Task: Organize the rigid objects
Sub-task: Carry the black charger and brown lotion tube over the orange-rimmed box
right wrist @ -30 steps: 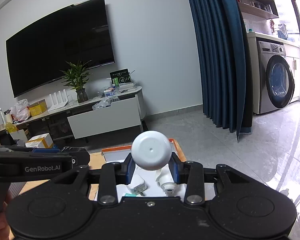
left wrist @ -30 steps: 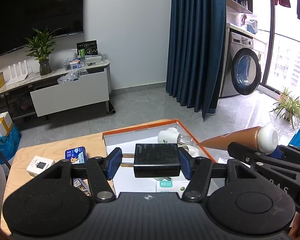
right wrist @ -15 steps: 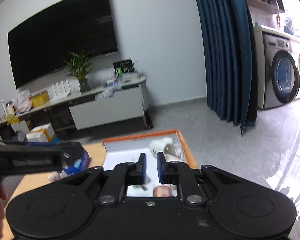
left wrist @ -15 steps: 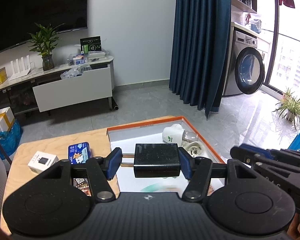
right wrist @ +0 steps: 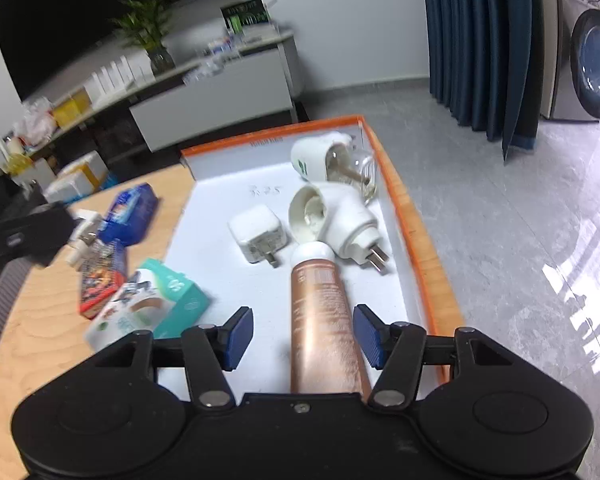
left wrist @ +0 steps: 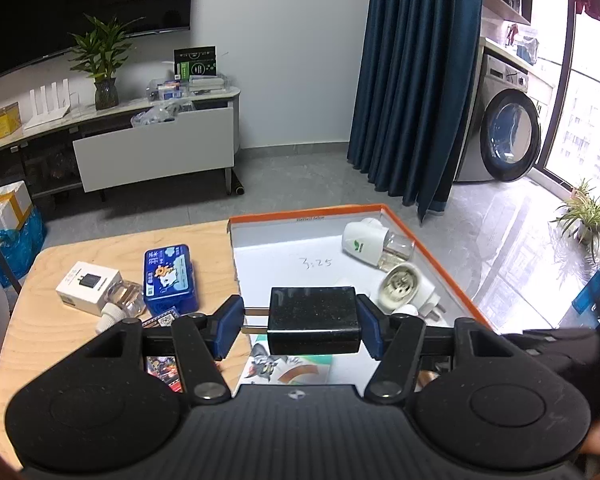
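On the wooden table (left wrist: 80, 344), far left, a white charger box (left wrist: 87, 287) lies beside a blue tin (left wrist: 168, 278), both outside the orange-rimmed tray (left wrist: 440, 258). The left gripper (left wrist: 300, 326) is clamped on a black charger (left wrist: 314, 320) (its metal prongs point toward the left pad), held above the tray's near edge.

In the right wrist view, a teal carton (right wrist: 152, 304) straddles the tray's left rim. Inside the tray sit a white plug adapter (right wrist: 258, 236), two white plug-in units (right wrist: 332, 216) and a copper tube (right wrist: 320, 316) with a white cap, lying lengthwise. The right gripper (right wrist: 303, 338) is opening; the tube lies between its blue pads, neither pressing it.
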The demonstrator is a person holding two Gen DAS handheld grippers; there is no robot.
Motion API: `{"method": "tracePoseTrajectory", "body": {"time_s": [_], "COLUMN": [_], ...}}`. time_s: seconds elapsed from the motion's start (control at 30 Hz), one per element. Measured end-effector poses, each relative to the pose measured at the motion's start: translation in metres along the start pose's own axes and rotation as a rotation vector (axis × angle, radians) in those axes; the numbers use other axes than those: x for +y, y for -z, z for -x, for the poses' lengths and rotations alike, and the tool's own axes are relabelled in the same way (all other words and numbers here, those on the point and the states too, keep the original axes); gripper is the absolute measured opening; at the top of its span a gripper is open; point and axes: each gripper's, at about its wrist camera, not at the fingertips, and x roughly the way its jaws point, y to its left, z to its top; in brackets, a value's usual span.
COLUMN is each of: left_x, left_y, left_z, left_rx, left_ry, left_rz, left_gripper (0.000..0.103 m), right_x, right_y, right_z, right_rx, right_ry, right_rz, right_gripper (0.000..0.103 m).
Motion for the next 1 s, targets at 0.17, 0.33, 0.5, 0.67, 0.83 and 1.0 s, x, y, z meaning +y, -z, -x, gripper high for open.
{"method": "tracePoseTrajectory", "body": {"time_s": [0.17, 0.33, 0.5, 0.67, 0.83, 1.0], "left_x": [0.006, 0.008, 0.007, 0.001, -0.007, -0.014], "left_y": [0.002, 0.002, 0.0, -0.008, -0.021, -0.03], "left_z": [-0.003, -0.005, -0.006, -0.006, -0.004, -0.001], "left_rx": [0.01, 0.011, 0.007, -0.01, -0.037, -0.059], "left_ry": [-0.011, -0.008, -0.01, -0.007, -0.005, 0.0], "left_rz": [0.009, 0.011, 0.013, 0.008, -0.012, -0.017], "left_gripper": [0.061, 0.061, 0.061, 0.061, 0.061, 0.061], "right_x": [0.007, 0.01, 0.008, 0.018, 0.025, 0.026], "right_y": [-0.014, -0.004, -0.01, -0.034, -0.053, -0.06], "right_z": [-0.036, -0.042, 0.001, 0.049, 0.081, 0.089], "right_rx": [0.088, 0.059, -0.097, -0.238, -0.327, -0.361], "right_ry": [0.05, 0.064, 0.034, 0.003, -0.011, -0.001], "right_rz": [0.044, 0.092, 0.044, 0.066, 0.077, 0.086], "right_gripper": [0.068, 0.046, 0.046, 0.046, 0.046, 0.046]}}
